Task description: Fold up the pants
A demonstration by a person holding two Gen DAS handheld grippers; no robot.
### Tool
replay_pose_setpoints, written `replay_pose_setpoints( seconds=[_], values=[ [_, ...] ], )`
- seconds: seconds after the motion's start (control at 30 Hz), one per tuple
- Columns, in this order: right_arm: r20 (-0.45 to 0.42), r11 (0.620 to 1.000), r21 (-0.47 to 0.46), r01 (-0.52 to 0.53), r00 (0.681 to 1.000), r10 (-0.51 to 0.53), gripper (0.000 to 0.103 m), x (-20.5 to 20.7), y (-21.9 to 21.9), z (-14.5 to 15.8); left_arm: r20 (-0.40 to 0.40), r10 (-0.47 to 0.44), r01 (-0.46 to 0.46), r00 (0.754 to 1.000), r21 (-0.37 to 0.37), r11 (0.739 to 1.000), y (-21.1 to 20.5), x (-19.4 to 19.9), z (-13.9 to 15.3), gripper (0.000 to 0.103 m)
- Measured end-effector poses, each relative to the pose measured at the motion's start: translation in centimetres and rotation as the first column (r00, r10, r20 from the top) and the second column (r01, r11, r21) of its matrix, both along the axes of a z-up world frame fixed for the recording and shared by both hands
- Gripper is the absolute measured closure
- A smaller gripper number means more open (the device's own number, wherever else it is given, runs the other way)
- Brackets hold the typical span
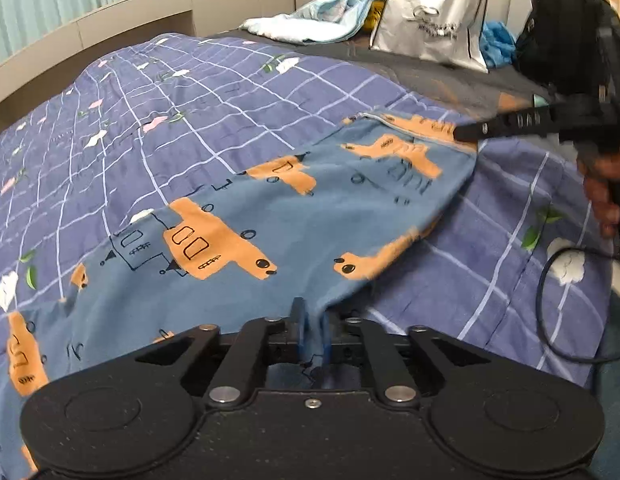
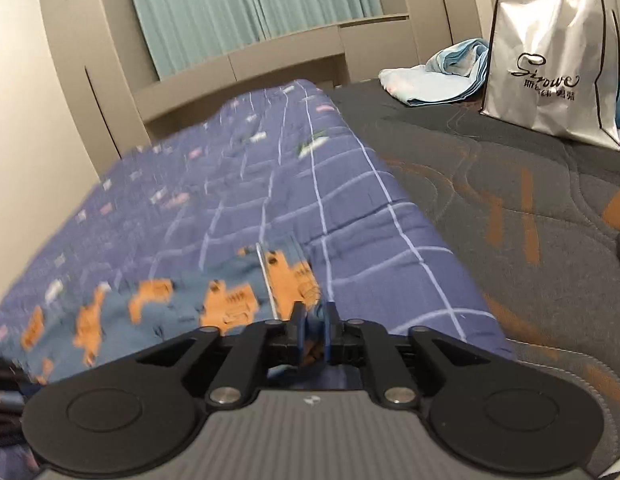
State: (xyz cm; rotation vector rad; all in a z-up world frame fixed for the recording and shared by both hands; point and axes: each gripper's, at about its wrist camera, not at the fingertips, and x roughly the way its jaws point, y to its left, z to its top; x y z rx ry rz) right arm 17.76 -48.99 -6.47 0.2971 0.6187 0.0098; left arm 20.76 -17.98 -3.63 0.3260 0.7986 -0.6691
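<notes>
Two grips are carrying this fold: I am working on the checked quilt [image 1: 189, 92], where the pants [image 1: 293, 216] are lying near me, left gripper [image 1: 312, 330] pinching the near edge, right gripper [image 2: 312, 326] pinching the far-right corner; I'm judging even tension and matched edges matter most.

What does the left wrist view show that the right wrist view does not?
Only the left wrist view shows the right gripper from outside, a hand, a black cable and a black bag. Only the right wrist view shows tall cabinet doors. Both show the pants between the jaws, the checked quilt and the white bag.
</notes>
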Motion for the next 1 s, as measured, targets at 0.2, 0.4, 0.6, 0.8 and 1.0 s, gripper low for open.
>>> replay_pose_setpoints(
  seconds=[0.2, 0.4, 0.6, 0.8, 1.0],
  values=[
    [0.031, 0.985, -0.16, -0.069, 0.997, 0.075, 0.038, 1.6, 2.2, 1.7, 0.021, 0.077, -0.075, 0.997, -0.07, 0.995, 2.1, -0.5, 1.1, 0.03],
    [-0.11, 0.951, -0.263, -0.161, 0.985, 0.136, 0.03, 5.5, 4.6, -1.0, 0.026, 0.289, -0.286, 0.957, -0.093, 0.954, 7.5, -0.8, 2.2, 0.012],
    [-0.03, 0.943, -0.274, -0.192, 0.981, 0.191, 0.013, 4.8, 7.5, 2.6, 0.096, 0.462, -0.458, 0.882, -0.061, 0.887, 16.6, -2.6, 4.5, 0.003],
    [0.024, 0.819, -0.229, -0.527, 0.838, 0.546, 0.0, 6.4, 17.3, 5.2, 0.105, 0.693, -0.686, 0.713, -0.1, 0.721, 28.4, -5.5, 5.7, 0.001],
    [0.03, 0.665, -0.203, -0.719, 0.674, 0.738, 0.0, 10.1, 28.4, 5.4, -0.061, 0.826, -0.817, 0.561, -0.199, 0.541, 36.4, -6.1, 3.7, 0.001]
  ],
)
